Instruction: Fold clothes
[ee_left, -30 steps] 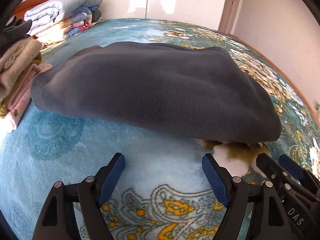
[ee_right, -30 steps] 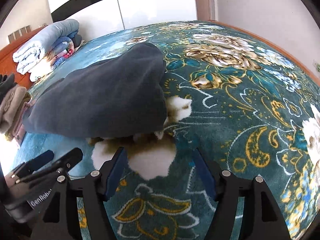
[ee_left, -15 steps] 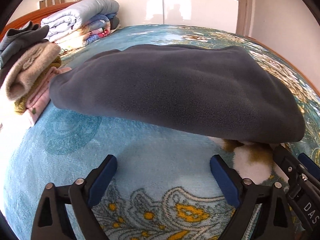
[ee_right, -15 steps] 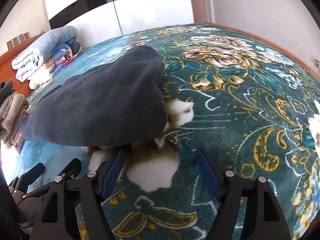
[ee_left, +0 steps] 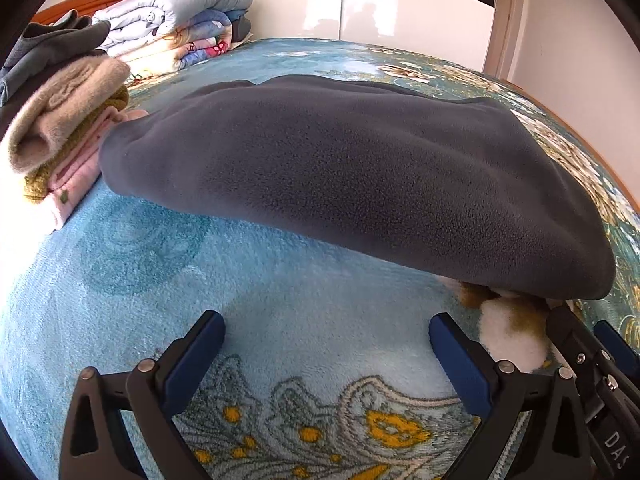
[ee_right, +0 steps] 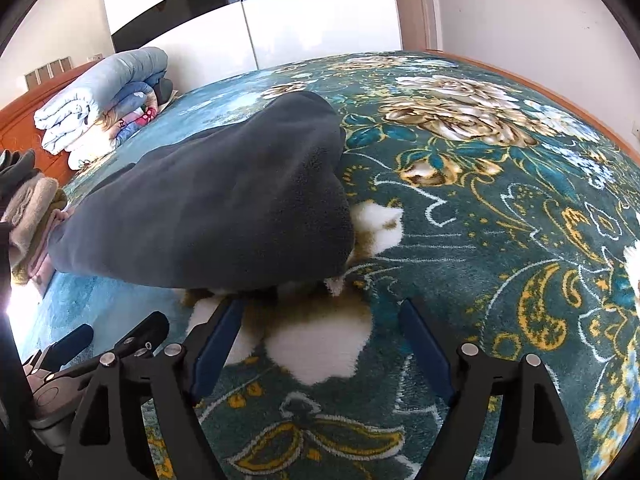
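Here, a folded dark grey fleece garment (ee_left: 352,176) lies on a floral blanket (ee_left: 280,292). The left gripper (ee_left: 326,340) and right gripper (ee_right: 320,320) have just been opening, nothing between them. "DAS" (ee_left: 614,446) is legible.

Rolled quilts (ee_left: 176,20) lie at the floral bedspread's (ee_right: 500,208) far end, perhaps against a headboard.

Both grippers (ee_left: 326,338) (ee_right: 322,322) agape, empty.

This is a bedroom in a home. A bed with a floral blanket (ee_right: 480,208) fills the view, a wooden headboard (ee_right: 24,120) carries folded quilts (ee_left: 180,20), and a glossy wardrobe (ee_right: 320,20) stands behind.
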A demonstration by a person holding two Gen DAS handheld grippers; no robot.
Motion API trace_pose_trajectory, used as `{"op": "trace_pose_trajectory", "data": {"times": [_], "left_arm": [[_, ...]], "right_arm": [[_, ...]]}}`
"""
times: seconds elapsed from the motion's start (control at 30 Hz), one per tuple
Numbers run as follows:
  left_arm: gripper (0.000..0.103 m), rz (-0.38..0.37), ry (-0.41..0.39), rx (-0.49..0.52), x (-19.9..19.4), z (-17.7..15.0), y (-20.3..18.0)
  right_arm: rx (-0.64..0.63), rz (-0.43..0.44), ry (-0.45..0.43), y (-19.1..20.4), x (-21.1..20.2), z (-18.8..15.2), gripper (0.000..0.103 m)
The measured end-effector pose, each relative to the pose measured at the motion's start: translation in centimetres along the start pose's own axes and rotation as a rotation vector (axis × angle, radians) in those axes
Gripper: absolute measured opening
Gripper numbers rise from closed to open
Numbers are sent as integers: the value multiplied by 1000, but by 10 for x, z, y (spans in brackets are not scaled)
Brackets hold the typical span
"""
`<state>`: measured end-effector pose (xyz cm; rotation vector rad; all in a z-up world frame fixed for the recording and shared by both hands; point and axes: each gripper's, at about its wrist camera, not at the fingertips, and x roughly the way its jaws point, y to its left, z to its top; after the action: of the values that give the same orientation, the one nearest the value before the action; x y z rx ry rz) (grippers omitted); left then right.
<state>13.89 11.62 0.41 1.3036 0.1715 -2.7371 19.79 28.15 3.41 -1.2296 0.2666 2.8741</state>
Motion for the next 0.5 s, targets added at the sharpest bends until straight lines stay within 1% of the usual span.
{"op": "trace_pose_trajectory", "data": {"times": [0.5], "left_arm": [[103,-2,5,2,1,1,2]], "right_arm": [[9,18,22,0,1,0,85]]}}
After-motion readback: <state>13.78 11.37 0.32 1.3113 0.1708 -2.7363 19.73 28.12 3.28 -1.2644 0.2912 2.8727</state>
